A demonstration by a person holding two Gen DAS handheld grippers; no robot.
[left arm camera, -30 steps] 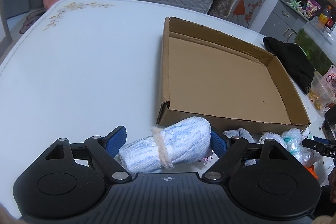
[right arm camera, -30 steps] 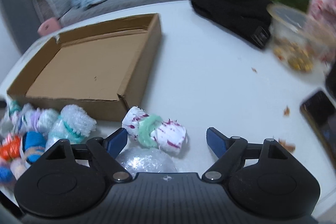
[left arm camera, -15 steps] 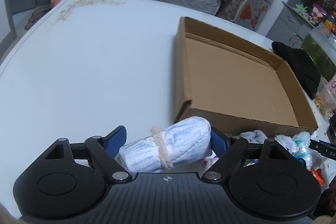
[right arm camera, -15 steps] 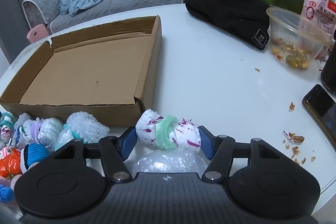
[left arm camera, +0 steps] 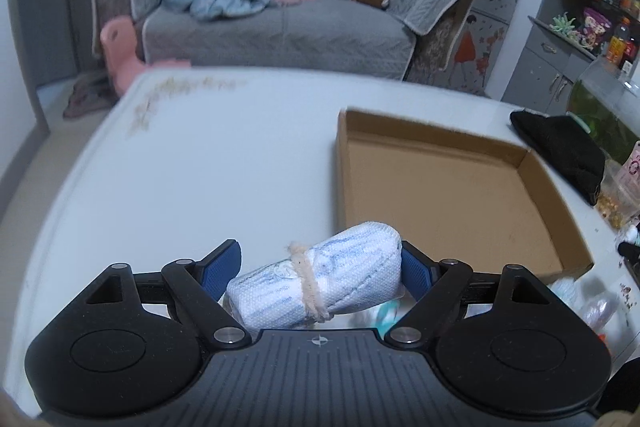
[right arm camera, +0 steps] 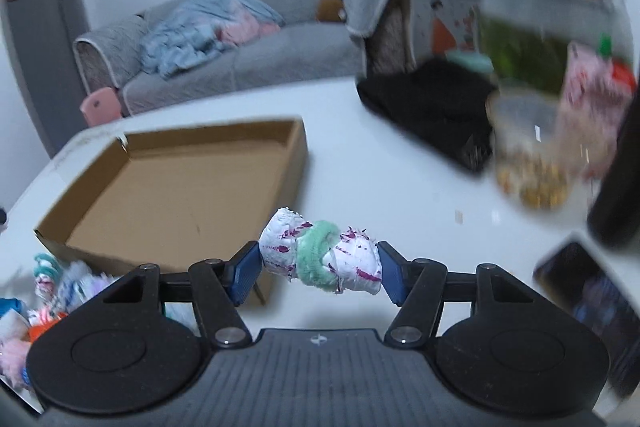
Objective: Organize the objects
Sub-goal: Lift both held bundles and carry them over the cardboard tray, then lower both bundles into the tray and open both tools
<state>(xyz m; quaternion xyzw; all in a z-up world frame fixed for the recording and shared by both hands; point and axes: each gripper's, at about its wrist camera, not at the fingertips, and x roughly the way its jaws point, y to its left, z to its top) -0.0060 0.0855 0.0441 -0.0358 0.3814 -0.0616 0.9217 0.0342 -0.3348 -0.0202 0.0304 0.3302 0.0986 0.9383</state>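
Clearly both bundles are soft rolled cloth, light and squashy, so an end-to-end squeeze is the sensible hold; the tie around each middle should keep it from unrolling, though the ends may compress and slip if squeezed loosely.

The left gripper [left arm camera: 320,269] grips the blue roll [left arm camera: 316,287] across its length, low in the centre of its frame; the roll hangs tilted, its right end higher, with the box [left arm camera: 448,195] beyond it at right centre. The right gripper [right arm camera: 318,273] is clamped on the purple roll [right arm camera: 320,257], a white bundle flecked with purple and cinched by a green band, held clear of the table [right arm camera: 400,163] in the lower centre of its view. That box looks empty, and a pile of other rolls [right arm camera: 48,291] lies at lower left.

A second ago the right jaws stood wide around the purple roll as it lay on the table; now they pinch it aloft. The blue roll was gripped then too, but low beside the box; both now sit higher, with more sofa [left arm camera: 280,23] in view.
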